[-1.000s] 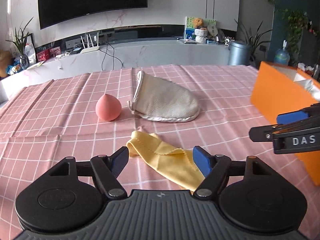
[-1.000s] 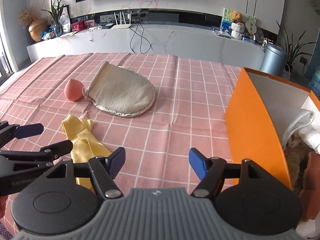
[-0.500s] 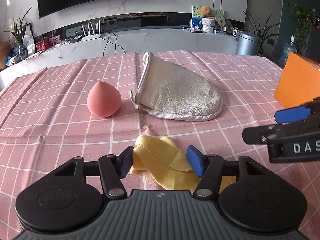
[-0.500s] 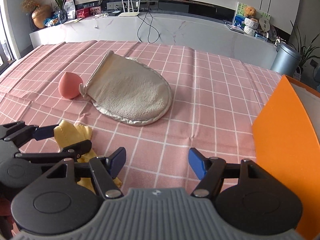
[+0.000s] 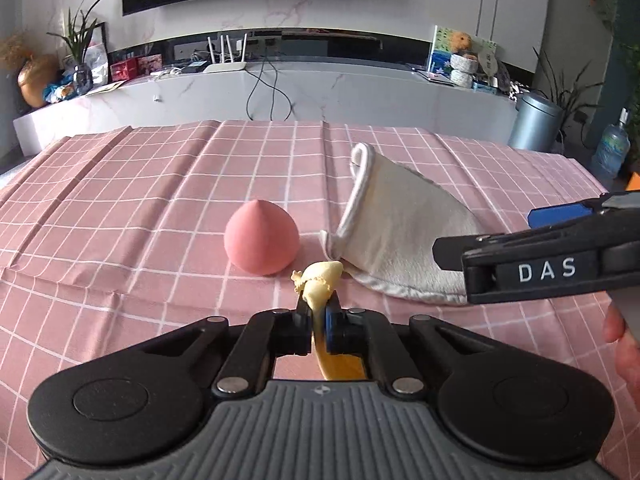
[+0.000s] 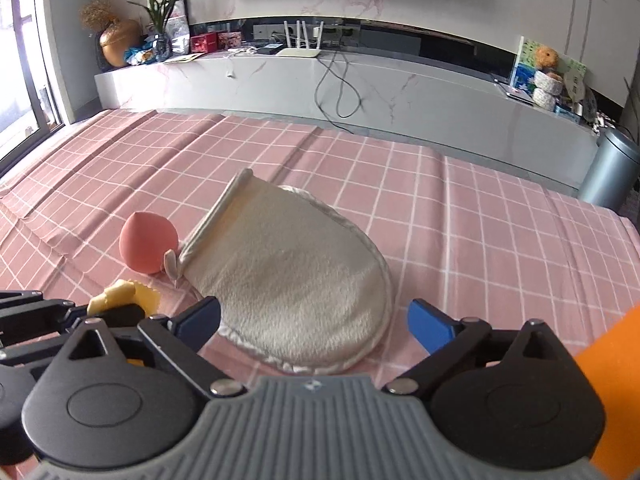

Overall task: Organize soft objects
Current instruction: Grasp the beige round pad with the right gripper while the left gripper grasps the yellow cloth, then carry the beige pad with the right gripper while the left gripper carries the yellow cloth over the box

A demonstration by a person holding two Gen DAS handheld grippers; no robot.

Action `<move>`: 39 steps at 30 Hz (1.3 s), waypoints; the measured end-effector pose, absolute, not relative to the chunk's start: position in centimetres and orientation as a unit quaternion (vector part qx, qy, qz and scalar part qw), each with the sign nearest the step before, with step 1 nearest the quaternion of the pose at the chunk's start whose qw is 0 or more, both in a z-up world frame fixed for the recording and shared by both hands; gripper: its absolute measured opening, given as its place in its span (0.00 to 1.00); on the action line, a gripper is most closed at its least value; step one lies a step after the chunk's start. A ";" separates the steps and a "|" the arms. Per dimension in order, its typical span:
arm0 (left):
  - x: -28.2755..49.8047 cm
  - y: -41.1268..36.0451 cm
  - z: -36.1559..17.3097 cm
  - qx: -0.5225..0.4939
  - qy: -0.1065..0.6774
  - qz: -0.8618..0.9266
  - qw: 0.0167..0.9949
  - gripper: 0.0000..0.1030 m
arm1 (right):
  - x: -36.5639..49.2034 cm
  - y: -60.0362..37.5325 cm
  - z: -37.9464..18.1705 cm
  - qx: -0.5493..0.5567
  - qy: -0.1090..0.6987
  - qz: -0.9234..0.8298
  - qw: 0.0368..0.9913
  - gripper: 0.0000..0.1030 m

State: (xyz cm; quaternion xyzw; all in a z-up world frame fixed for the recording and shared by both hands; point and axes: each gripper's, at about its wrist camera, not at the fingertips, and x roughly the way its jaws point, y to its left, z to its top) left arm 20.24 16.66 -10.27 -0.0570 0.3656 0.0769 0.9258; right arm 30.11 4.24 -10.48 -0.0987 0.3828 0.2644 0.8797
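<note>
The crumpled yellow cloth (image 5: 320, 280) sits pinched between the blue pads of your left gripper (image 5: 318, 326), whose jaws have just been closing and are now clenched on it; a bunched end sticks out past the fingertips, and more of the cloth runs back under the gripper; in the right wrist view the same cloth (image 6: 120, 294) peeks out at lower left. Just beyond it, the smooth pink peach-shaped soft toy (image 5: 262, 240) rests on the desk, close beside the open cuff of the beige terry bath mitt with a pale trim (image 5: 400, 236); the mitt lies flat, its small hanging loop (image 6: 171, 264) next to the toy. Your right gripper (image 6: 314, 320) has just been opening; its jaws stand wide apart and released, with the mitt's rounded end lying on the desk beyond and between the two blue pads, neither pad seen pressing on it. All of this rests on the pink checked tablecloth (image 5: 140, 208) that covers the desk; an orange box wall (image 6: 612, 380) shows at the lower right edge of the right wrist view.
</note>
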 end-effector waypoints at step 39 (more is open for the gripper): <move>14.3 13.4 -1.1 -0.086 0.290 0.033 0.952 0.05 | 20.5 -2.2 -3.5 -0.063 0.371 0.256 0.890 0.09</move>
